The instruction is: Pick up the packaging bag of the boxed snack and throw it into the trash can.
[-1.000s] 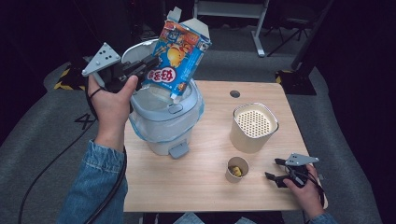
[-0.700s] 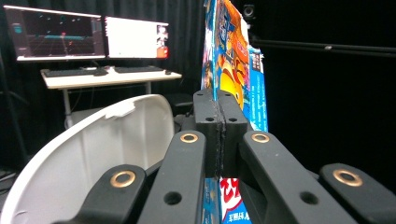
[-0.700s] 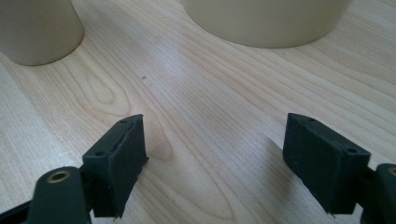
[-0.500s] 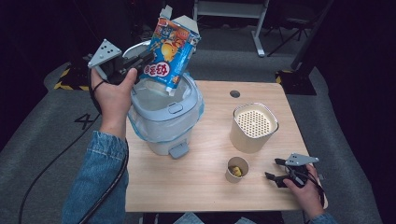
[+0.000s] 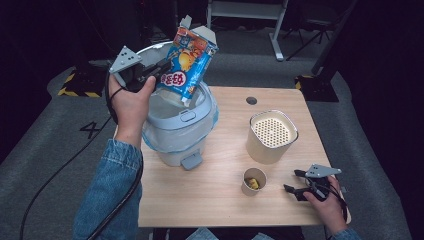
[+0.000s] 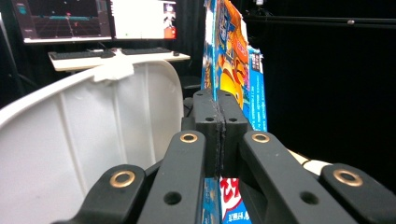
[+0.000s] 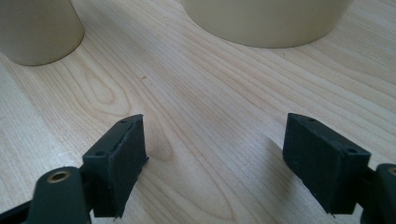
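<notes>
High view, left to right. The left gripper (image 5: 159,70), held up in the person's left hand (image 5: 131,100), pinches a colourful snack carton (image 5: 190,62) by its edge; the carton tilts with its lower corner over the open mouth of a pale bin (image 5: 177,130) lined with a clear bag, the bin's lid (image 5: 150,50) raised behind the jaws. Beyond the carton, on the wooden table (image 5: 220,200), stand a cream container with a perforated top (image 5: 272,135) and, nearer the person, a small paper cup (image 5: 254,181) with something yellow inside. The right gripper (image 5: 295,184) rests low on the table just right of the cup, in the right hand (image 5: 327,205).

Left gripper view. The jaws are pressed together on the carton (image 6: 233,60), which rises edge-on above the fingertips; the white ribbed lid (image 6: 93,140) lies left of them, and monitors and a keyboard desk (image 6: 116,53) stand behind.

Right gripper view. The fingers (image 7: 116,158) are spread wide and empty over bare wood grain (image 7: 210,116); the cup's base (image 7: 37,28) sits beyond the left finger, the container's base (image 7: 266,21) ahead between them.
</notes>
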The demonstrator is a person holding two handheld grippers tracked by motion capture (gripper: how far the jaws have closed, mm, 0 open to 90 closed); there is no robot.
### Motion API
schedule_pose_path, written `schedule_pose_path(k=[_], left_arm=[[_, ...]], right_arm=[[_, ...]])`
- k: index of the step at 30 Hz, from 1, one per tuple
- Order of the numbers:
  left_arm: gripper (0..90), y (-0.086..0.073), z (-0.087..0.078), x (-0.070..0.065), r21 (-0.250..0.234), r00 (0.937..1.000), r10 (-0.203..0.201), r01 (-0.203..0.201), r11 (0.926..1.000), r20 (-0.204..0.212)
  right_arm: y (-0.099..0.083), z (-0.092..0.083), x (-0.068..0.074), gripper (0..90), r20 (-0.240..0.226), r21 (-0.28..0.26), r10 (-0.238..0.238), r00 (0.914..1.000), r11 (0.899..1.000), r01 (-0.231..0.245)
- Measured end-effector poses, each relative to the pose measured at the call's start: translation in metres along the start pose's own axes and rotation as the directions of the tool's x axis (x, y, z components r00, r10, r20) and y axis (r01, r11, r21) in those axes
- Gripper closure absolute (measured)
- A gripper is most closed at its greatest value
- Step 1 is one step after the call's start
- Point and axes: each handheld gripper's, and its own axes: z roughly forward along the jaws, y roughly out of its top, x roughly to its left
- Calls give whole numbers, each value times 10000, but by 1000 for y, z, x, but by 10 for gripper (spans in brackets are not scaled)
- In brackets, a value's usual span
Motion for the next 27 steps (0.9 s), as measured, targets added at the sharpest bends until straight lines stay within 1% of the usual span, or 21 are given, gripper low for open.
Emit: schedule_pose_path(k=[2, 6, 9, 10, 11, 12, 13, 14, 15, 16, 18, 20, 23, 25, 26, 27], left_arm=[[894, -2, 1, 0, 21, 10000, -82, 82, 10000, 33], [892, -6, 3, -2, 241, 10000, 29, -30, 9997, 34], [883, -7, 4, -1, 353, 9999, 8, -13, 9994, 123], [873, -7, 4, -1, 412, 9998, -41, 32, 9991, 209], [841, -7, 6, -1, 552, 9989, -166, 142, 9984, 431], [779, -8, 7, -1, 659, 9968, -309, 260, 9975, 740], [673, -8, 8, -2, 814, 9950, -353, 277, 9963, 938], [564, -8, 8, -4, 1115, 9944, -185, 68, 9937, 1043], [489, -9, 7, -6, 1458, 9943, 122, -276, 9889, 1056], [463, -9, 5, -8, 1580, 9936, 415, -578, 9857, 1048], [388, -8, 0, -10, 1662, 9915, 669, -849, 9824, 1113], [383, -6, -7, -12, 1676, 9904, 739, -930, 9815, 1165], [373, -3, -17, -13, 1724, 9889, 995, -1176, 9780, 1103], [377, -4, -23, -15, 1794, 9872, 1000, -1214, 9763, 1241], [378, -5, -25, -17, 1867, 9852, 1036, -1282, 9740, 1362], [380, -7, -28, -18, 1981, 9823, 1146, -1430, 9697, 1480]], right_arm=[[0, 0, 0, 215, 1, -1, -2, 10000, 10000, 2], [0, 0, 0, 215, 1, 1, -1, 10000, 10000, 1], [0, 0, 0, 215, 1, 1, -1, 10000, 10000, 1], [0, 0, 0, 215, 2, 0, -5, 10000, 10000, 5], [0, 0, 0, 215, 3, 2, -8, 10000, 10000, 8], [0, 0, 0, 215, 2, 3, -8, 10000, 10000, 8], [0, 0, 0, 215, 3, 1, -4, 10000, 10000, 4], [0, 0, 0, 215, 2, 0, -11, 10000, 10000, 11], [0, 0, 0, 215, 1, 1, -9, 10000, 10000, 9], [0, 0, 0, 215, 5, -2, -6, 10000, 10000, 6], [0, 0, 0, 215, 4, 0, -11, 10000, 10000, 11], [0, 0, 0, 215, 2, 0, -2, 10000, 10000, 2], [0, 0, 0, 215, 2, 0, -4, 10000, 10000, 4], [0, 0, 0, 215, 2, 1, -5, 10000, 10000, 5], [0, 0, 0, 215, 2, 0, 0, 10000, 10000, 0], [0, 0, 0, 215, 8, -8, -12, 10000, 10000, 12]])
